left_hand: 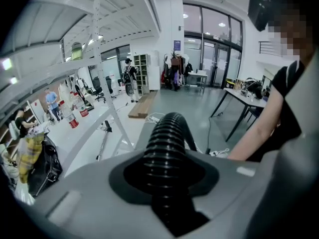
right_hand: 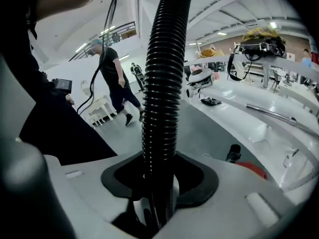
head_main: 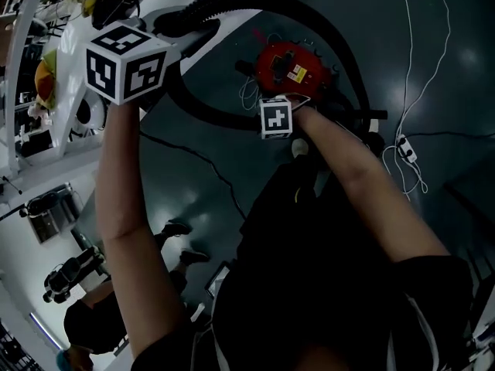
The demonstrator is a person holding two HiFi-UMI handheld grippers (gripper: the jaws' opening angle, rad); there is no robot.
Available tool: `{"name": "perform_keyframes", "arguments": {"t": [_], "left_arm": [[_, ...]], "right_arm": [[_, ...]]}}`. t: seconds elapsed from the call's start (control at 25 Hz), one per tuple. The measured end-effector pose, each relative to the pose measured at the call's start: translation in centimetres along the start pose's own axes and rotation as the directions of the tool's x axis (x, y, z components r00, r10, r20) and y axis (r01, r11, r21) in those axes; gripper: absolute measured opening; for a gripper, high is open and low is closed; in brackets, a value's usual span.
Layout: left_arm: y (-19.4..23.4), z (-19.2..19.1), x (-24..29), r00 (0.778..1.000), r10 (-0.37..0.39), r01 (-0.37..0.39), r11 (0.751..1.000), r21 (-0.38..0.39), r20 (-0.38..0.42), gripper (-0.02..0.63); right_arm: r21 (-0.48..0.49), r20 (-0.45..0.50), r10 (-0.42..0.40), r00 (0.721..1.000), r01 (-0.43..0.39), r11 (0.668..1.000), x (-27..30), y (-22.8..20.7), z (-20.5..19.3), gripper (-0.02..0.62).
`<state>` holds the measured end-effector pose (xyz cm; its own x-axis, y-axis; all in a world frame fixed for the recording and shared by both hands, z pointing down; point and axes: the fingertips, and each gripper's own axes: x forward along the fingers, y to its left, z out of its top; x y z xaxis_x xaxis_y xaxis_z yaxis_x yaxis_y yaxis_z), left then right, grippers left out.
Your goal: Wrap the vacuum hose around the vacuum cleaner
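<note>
Left tool (left_hand: 167,183): closed on the black ribbed vacuum hose (left_hand: 167,133). In the left gripper view the hose sat squarely in the jaw notch with both jaws tight on its ribs. It ran away from the tool towards frame centre, then dropped out of sight.

Right tool (right_hand: 159,198): also clamped on the hose. In the right gripper view the hose left the jaw slot at bottom centre and rose straight out of the top of the frame.

Head view: the round red vacuum cleaner (head_main: 290,64) stood on the dark grey floor (head_main: 224,184), upper centre of frame. The hose made one big arch, from the left tool at upper left, along the top edge and down the right side of the cleaner. A second run curved from upper left down to the right tool, which sat just below-left of the cleaner. That put hose on the top, right and lower-left sides of the cleaner. I could not tell whether it touched the body anywhere.

A white power strip with white cables (head_main: 407,149) lay on the floor at right, apart from the cleaner.

In the right gripper view a sliver of the red cleaner showed at lower right. A person in dark clothes (right_hand: 112,78) was mid-stride at left. A long white worktop (right_hand: 259,118) ran along the right side.
</note>
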<state>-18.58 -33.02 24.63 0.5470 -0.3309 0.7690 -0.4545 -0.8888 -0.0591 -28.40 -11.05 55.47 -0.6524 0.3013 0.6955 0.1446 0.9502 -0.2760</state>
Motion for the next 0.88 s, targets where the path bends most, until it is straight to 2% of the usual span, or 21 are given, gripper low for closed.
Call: {"name": "perform_keyframes", "arguments": {"t": [0.24, 0.4, 0.52, 0.72, 0.88], "left_arm": [[3.0, -3.7, 1.2, 0.999, 0.043, -0.04, 0.993, -0.112, 0.022, 0.137], [5.0, -7.4, 2.4, 0.995, 0.098, -0.088, 0.97, -0.226, 0.033, 0.137], [5.8, -10.4, 3.1, 0.989, 0.146, -0.129, 0.944, -0.305, 0.034, 0.137], [6.9, -15.4, 3.9, 0.977, 0.213, -0.187, 0.891, -0.413, 0.017, 0.135], [7.2, -20.0, 4.5, 0.965, 0.263, -0.233, 0.835, -0.499, -0.01, 0.133]], "right_arm": [[0.002, -0.108, 0.069, 0.992, -0.069, 0.998, -0.5, 2.3, -2.9, 0.178], [-0.018, -0.213, 0.104, 0.971, -0.11, 0.994, -0.8, 3.2, -6.1, 0.178], [-0.049, -0.314, 0.105, 0.944, -0.126, 0.991, -1.2, 3.4, -8.9, 0.178], [-0.096, -0.431, 0.103, 0.896, -0.159, 0.983, -2.5, 3.1, -11.8, 0.178], [-0.123, -0.515, 0.097, 0.852, -0.186, 0.975, -3.5, 2.3, -14.3, 0.178]]}}
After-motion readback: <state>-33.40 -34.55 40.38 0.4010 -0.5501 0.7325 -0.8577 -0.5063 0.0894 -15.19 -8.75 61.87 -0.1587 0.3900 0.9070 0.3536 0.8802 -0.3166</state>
